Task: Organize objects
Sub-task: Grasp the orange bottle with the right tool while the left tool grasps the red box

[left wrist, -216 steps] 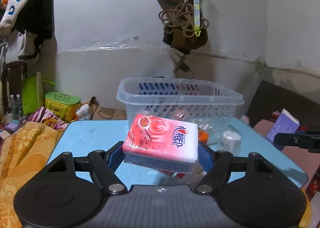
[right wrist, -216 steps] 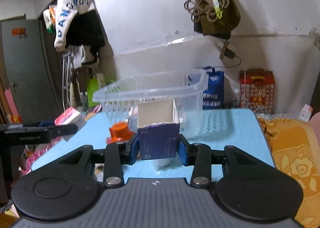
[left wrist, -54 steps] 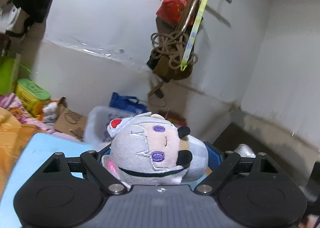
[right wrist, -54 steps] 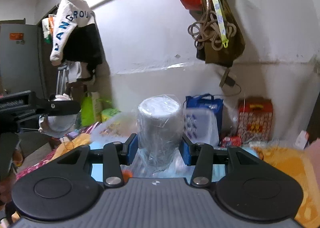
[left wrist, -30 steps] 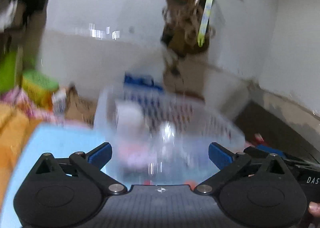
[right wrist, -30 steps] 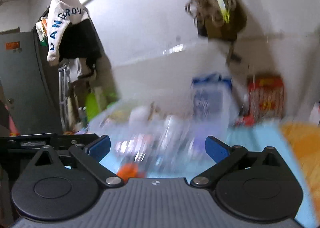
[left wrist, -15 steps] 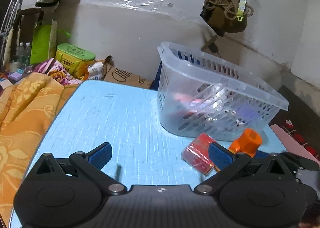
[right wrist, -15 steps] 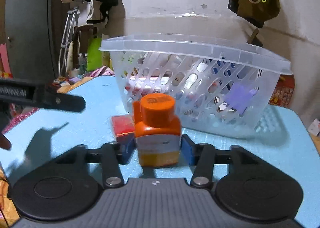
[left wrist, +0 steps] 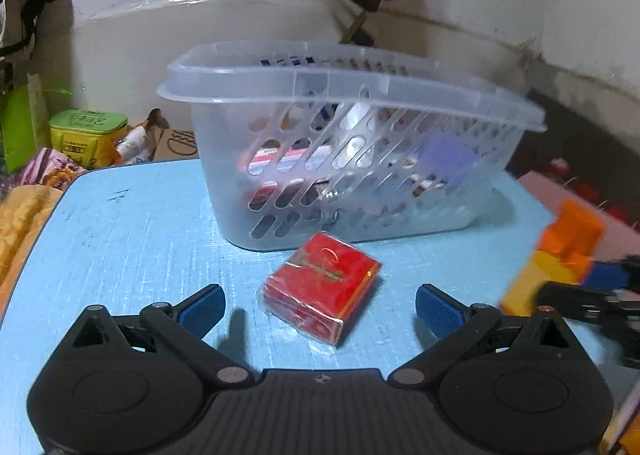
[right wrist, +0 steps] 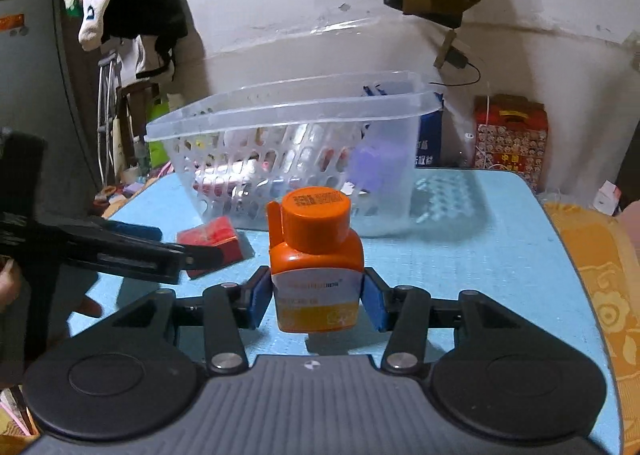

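The blue table [left wrist: 132,223] shows bare surface across the left and lower left of the left wrist view, its rounded edge curving down the left side beside an orange patterned cloth [left wrist: 20,215]. In the right wrist view the table's right edge runs down the right of the frame, with open surface between it and the basket.

The clear slotted basket [left wrist: 400,95] fills the centre of the left wrist view — several items show blurrily through its wall. Just below it, at centre, lies a red box [left wrist: 320,287] in clear wrap, flat on the table and near the basket's base.

The left gripper [left wrist: 318,309] has its blue pads spread wide, the red box between them, untouched.

The right gripper [right wrist: 316,299] pinches an orange bottle [right wrist: 316,255] — upright, wide orange cap, white-and-yellow label — at lower centre of its view, in front of the basket.
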{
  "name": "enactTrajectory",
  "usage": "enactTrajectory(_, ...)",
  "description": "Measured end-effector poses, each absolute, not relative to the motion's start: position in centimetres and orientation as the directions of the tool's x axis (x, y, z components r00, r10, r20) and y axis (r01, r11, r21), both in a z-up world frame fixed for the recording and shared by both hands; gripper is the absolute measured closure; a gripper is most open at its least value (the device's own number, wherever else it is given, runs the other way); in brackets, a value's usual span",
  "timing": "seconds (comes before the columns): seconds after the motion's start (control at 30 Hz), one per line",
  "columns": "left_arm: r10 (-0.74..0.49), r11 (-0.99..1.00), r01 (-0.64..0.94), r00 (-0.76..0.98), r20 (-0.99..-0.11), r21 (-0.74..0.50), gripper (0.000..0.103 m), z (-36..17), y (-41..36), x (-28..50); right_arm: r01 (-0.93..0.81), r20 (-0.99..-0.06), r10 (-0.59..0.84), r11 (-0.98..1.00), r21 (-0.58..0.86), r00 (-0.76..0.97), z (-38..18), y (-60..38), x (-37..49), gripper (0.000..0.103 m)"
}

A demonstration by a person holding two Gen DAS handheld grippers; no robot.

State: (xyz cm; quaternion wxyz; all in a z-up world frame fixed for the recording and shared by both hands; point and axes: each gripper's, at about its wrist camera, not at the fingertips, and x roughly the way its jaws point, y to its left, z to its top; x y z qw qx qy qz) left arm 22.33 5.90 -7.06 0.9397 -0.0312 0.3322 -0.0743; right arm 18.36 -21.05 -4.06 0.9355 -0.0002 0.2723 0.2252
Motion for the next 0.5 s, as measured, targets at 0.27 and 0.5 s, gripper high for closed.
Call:
enactTrajectory(0.27,-0.1,0.994,0.098,0.749,-0.655,-0.04,0.017,-8.1,4.0,23.1,-0.433,-0.496,0.442,0.89,0.14,0.748,-3.8,-21.3,18.1,0.051)
enactTrajectory(0.5,-0.104,0.994,0.105,0.784,-0.612,-0.036,0.04,-7.3,4.1,21.5,-0.438,-0.485,0.443,0.889,0.133,0.753,-3.6,-21.2,17.8,0.051)
